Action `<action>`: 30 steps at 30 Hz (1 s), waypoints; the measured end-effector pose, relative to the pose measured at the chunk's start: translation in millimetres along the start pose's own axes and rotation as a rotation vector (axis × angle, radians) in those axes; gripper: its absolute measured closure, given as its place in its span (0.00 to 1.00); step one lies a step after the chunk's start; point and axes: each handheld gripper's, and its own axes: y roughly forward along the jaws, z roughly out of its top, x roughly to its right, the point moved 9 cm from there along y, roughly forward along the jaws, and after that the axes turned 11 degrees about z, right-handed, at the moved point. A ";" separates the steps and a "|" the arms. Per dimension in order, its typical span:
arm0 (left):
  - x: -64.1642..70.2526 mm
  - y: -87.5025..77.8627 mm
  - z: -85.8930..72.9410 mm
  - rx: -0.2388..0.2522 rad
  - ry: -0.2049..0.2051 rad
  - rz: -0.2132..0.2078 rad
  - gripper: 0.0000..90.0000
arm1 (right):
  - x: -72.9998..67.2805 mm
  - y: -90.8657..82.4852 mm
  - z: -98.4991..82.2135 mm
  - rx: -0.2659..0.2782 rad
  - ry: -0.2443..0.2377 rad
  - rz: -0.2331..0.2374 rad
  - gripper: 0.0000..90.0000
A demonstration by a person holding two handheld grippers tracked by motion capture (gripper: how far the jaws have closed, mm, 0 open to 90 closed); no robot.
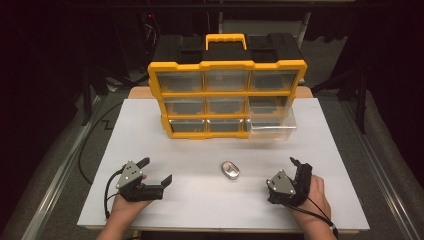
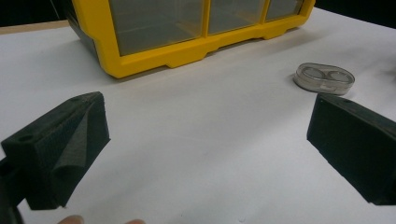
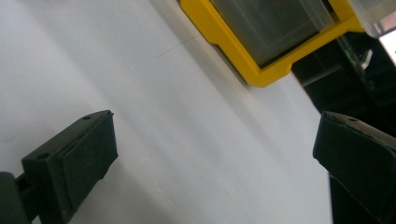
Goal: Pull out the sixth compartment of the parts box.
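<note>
Two grippers rest low on the white table (image 1: 150, 210), one at each near corner, and both stand with their jaws spread wide and nothing between them. On the left gripper (image 1: 156, 172), the gripper's own view shows bare white surface in the whole gap between the two black foam-faced jaws; the small oval clear case (image 2: 324, 78) lies ahead of them and off toward the right-hand jaw, just past its tip, apart from it and not inside the gap. From above, that clear case (image 1: 230, 170) sits near the middle of the table, between the two grippers, a little nearer the right one, touching neither. The right gripper (image 1: 299, 165) is tilted in the hand, its jaws pointing forward toward the far side; its own view looks across bare table to a lower corner of the yellow drawer cabinet (image 3: 261, 70), and the case does not lie between these jaws either. Farther out, the yellow drawer cabinet (image 1: 227, 65) stands upright at the back of the table with nine clear drawers in three rows. Its bottom right drawer (image 1: 272, 131) is pulled forward out of the frame; whether anything lies in it is hard to make out through the clear plastic.
</note>
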 end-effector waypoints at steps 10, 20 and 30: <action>0.9 -1.6 -0.6 -0.004 -0.013 -0.009 0.00 | -2.0 -4.6 -6.5 0.135 0.287 0.129 0.00; -2.0 -1.4 -0.3 -0.006 -0.012 -0.001 0.01 | -2.7 -12.2 -6.0 0.284 0.537 0.271 0.00; -6.1 -0.3 -0.8 -0.027 -0.049 0.015 0.01 | 9.6 -20.7 -4.1 0.396 0.646 0.297 0.00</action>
